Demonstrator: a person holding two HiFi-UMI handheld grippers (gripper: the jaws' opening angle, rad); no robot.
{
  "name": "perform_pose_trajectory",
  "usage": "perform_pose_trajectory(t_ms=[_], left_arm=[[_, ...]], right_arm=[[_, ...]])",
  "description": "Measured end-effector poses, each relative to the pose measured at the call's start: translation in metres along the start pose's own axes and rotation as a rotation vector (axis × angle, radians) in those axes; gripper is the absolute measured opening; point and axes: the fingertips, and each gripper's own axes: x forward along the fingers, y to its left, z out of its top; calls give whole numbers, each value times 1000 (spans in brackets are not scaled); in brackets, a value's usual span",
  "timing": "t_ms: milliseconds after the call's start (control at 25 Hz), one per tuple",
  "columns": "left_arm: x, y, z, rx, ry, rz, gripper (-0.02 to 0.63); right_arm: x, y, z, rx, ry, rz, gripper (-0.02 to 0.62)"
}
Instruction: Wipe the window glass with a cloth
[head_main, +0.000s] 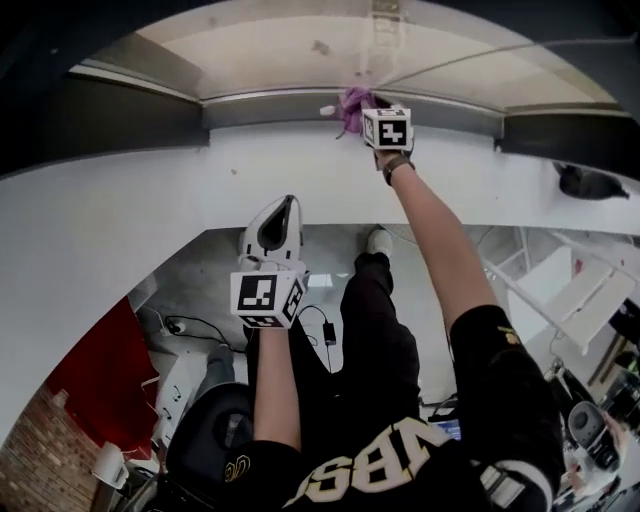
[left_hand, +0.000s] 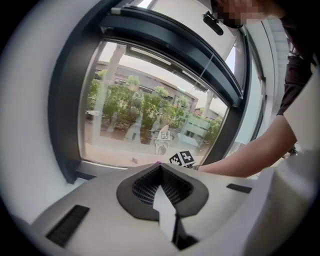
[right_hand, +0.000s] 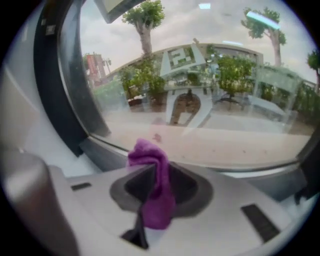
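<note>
Smooth window glass (head_main: 300, 55) in a dark frame (left_hand: 65, 100), above a flat white sill (head_main: 120, 210). Near the glass's lower edge, crumpled fuzzy purple cloth (right_hand: 152, 190), pinched between the closed fingers of the right gripper (right_hand: 150, 172). Farther back from the glass, left gripper (left_hand: 160, 175), fingers pressed together, empty.

The cloth (right_hand: 150, 155) is soft, fuzzy purple fabric; the window glass (right_hand: 225, 135) just beyond it is smooth and glossy, throwing reflections. Around the glass the frame (left_hand: 67, 125) looks dark and matt. The left gripper (left_hand: 161, 170) before the glass has a matt, pale-grey, plastic-looking shell with dark grid-textured pads (left_hand: 145, 188).
</note>
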Motion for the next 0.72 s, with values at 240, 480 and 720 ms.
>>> perform_pose_trajectory(t_ms=[240,480,720], left_arm=[[63,-102,-15,47,43,-114,23],[97,-172,-17,108,64,-178,23],[111,-212,7,131,44,-185,23]], right_arm=[[-57,-168,-30,175,-6,-136,91],[-101,-299,-60,433,-26,-267,91],[-137,-315,-48,468,-62,-197,91]])
